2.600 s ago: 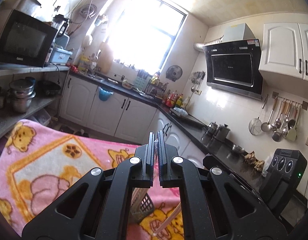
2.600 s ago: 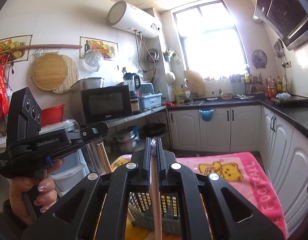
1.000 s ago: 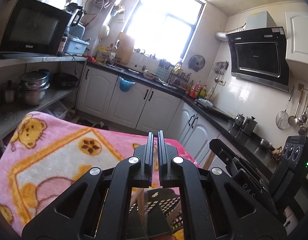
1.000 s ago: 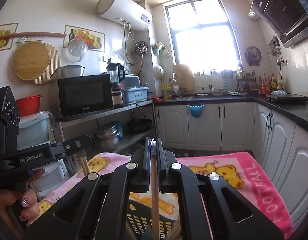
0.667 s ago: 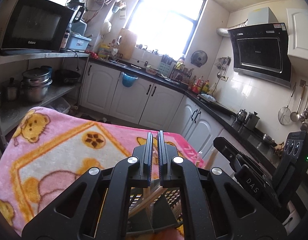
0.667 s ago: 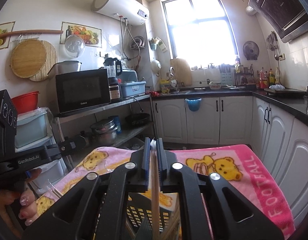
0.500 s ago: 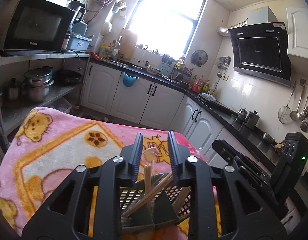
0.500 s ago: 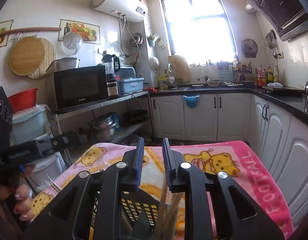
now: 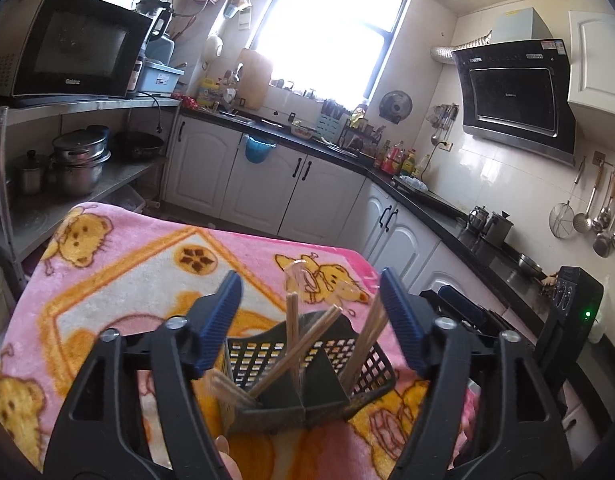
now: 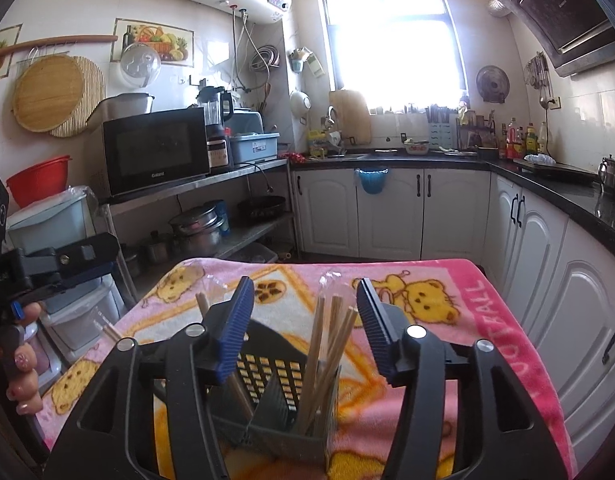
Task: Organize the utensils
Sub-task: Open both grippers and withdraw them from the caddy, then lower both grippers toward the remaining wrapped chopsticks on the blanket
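Chopsticks [image 9: 293, 322] you dropped stand in the black basket [image 9: 307, 364] on the pink blanket [image 9: 119, 272]; your left gripper [image 9: 310, 320] has just been opening wide, gripping nothing. Right wrist view: right gripper [image 10: 305, 322] likewise spreading, empty, straddling its released chopsticks, letting them lean in their slot.

Chopsticks [image 10: 327, 344] in holder [image 10: 267, 372] on blanket [image 10: 447, 308], between tool fingers [image 10: 235, 320]
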### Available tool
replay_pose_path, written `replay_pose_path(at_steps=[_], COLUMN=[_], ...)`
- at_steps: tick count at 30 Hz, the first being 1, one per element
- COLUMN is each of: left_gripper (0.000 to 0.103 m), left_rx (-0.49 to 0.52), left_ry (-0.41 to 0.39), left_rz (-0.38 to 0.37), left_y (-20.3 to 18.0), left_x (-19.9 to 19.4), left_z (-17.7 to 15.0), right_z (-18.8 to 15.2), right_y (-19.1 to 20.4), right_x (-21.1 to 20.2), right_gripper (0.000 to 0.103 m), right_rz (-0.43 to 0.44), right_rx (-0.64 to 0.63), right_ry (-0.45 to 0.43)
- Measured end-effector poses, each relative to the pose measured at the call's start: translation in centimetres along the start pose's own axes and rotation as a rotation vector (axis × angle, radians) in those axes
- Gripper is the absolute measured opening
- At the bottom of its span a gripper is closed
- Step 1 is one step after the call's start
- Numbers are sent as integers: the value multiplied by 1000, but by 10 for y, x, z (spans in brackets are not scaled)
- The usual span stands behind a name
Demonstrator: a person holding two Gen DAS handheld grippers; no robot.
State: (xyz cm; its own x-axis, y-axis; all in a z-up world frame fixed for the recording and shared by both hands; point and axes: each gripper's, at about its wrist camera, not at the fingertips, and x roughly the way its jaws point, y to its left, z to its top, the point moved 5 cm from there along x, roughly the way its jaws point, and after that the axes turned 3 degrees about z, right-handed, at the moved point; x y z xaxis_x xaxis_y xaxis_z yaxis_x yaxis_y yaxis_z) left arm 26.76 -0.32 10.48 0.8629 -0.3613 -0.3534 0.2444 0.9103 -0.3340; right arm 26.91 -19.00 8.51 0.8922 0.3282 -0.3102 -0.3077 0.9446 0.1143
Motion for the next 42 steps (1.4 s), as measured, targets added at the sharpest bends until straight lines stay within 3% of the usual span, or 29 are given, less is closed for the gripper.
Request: replay_pose_path(at_steps=[10,30,42], left_gripper=[92,92,92], left_rx=[-14,-61,-91], left_ry=[-17,-1,54], left_rz=[15,34,52], left_y=[5,22,34], left_x=[-21,-47,-47], left_z=[-11,-42,-72], right_z=[-11,-43,-67], right_y=[2,19,20], right_x=[-24,-50,-58], right_gripper=[63,63,63], right_rz=[3,42,48], right_rx=[2,-6,7], right_ry=[7,54,108])
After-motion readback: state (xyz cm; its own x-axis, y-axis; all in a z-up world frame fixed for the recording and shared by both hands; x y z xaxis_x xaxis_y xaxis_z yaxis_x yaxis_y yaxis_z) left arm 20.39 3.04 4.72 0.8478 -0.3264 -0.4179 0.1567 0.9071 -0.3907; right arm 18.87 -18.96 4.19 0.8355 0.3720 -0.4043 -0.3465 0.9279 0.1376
